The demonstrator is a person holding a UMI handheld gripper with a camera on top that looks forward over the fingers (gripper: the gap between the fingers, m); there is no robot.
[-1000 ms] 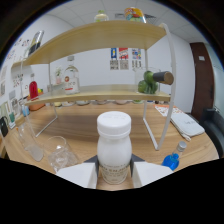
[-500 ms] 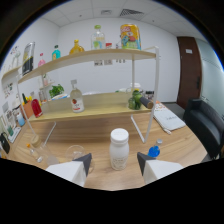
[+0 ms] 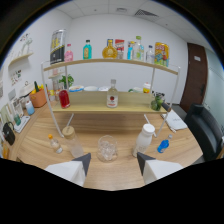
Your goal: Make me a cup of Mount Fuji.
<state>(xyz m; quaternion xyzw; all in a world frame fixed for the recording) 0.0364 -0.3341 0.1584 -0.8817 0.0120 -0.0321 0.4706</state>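
Gripper (image 3: pixel 111 162) is hovering empty, fingers apart. Just ahead, a clear glass cup holding ice (image 3: pixel 107 148) is standing on the wooden table (image 3: pixel 45 145). A white-capped milky plastic bottle (image 3: pixel 144 139) is standing capped beyond the right finger. Judgement: ice done; pouring remains.
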